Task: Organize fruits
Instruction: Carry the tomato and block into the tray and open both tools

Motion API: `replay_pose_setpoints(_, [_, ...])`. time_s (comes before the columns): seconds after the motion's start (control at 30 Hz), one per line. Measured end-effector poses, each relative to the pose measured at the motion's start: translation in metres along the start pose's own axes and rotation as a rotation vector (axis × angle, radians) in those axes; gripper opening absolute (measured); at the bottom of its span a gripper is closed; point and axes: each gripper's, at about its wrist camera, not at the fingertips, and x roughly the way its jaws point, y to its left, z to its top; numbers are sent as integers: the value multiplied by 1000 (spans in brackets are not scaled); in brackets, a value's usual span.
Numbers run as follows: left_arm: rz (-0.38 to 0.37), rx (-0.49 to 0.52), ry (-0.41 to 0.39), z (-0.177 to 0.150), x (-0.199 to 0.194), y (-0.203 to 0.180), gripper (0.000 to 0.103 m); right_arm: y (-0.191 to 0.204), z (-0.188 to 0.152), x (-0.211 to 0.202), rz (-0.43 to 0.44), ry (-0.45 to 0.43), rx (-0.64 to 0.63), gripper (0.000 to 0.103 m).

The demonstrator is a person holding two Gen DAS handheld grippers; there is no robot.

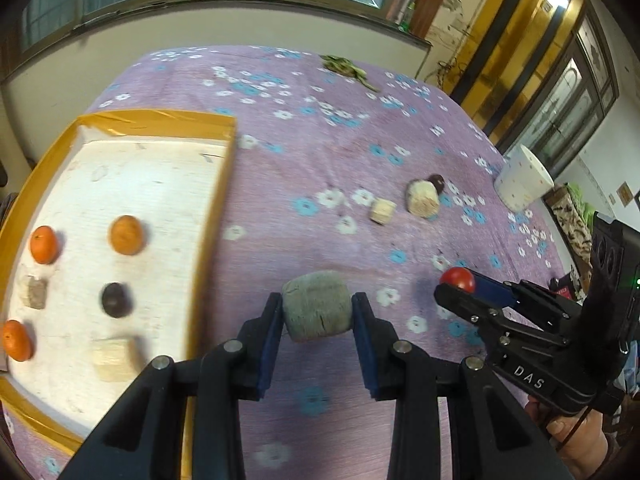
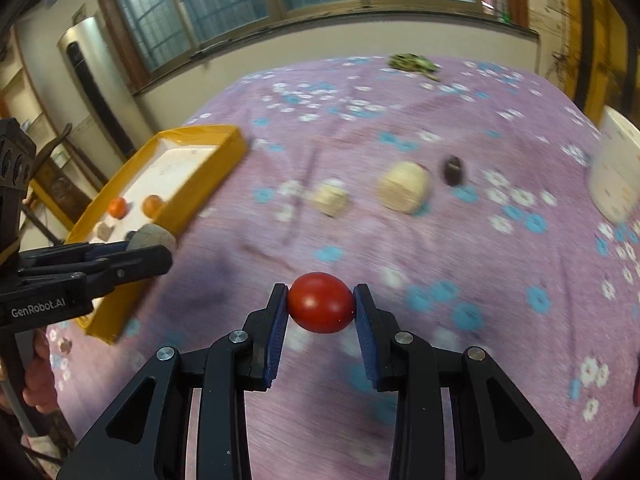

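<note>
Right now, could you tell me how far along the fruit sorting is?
Done: three oranges and a dark fruit lie in the yellow tray. In hand: left tongs grip a grey-green fruit; right tongs grip a red tomato. Left: pale pieces on the cloth.

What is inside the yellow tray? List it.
In the yellow tray: three oranges, a dark round fruit, a greyish block and a pale block. The left gripper hides the tray's near corner.
</note>
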Motion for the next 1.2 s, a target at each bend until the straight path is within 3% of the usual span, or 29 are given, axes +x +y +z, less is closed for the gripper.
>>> replay_pose_setpoints(0.6, [107, -106, -78, 48, -23, 128, 37, 135, 89, 81, 107, 2, -187, 32])
replay_pose_setpoints(0.87, [181, -150, -30, 71, 0, 188, 37, 164, 115, 136, 100, 66, -192, 32])
replay_pose_setpoints(1.2, [202, -159, 35, 79, 29, 214, 37, 178, 113, 168, 65, 138, -231, 32])
